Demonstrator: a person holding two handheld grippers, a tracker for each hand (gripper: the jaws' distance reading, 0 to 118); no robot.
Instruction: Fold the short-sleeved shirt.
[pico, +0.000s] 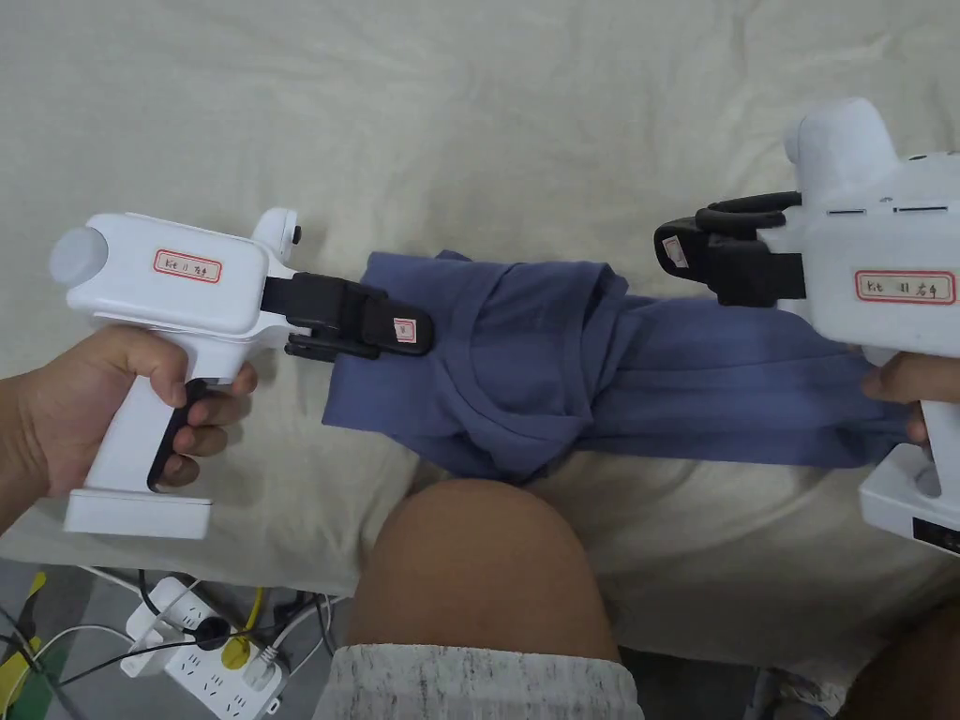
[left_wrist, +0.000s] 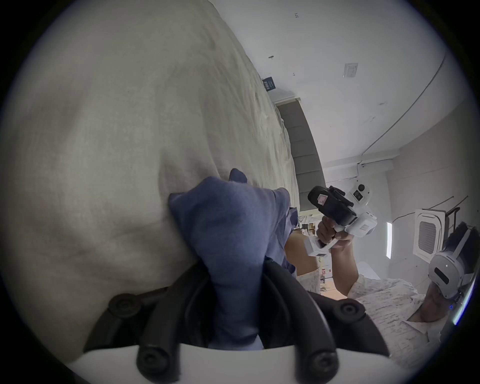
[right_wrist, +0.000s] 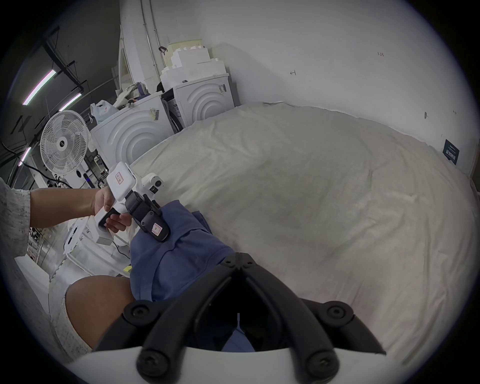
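Shirt (pico: 525, 375) – bunched, slung between both tools above bed (pico: 469, 112) | left gripper (pico: 398, 330) – clamped on one end | right gripper (right_wrist: 237, 262) – tips together, grip on cloth unclear | risk – twisted middle setting crooked fold.

The shirt (pico: 581, 375) is a plain blue-violet short-sleeved tee of soft, matte cloth. In the head view it runs as a bunched, creased band across the middle of the frame, from centre left to the right edge, over a pale cream sheet. Its left part shows a flat sleeve-like corner pointing to the lower left and the curved seam of the neckline, with folds gathered into a drooping knot at lower centre. The right part stretches in long horizontal wrinkles. In the left gripper view the shirt (left_wrist: 228, 233) rises from bottom centre as a rumpled mass. In the right gripper view the shirt (right_wrist: 176, 259) lies at lower left centre.
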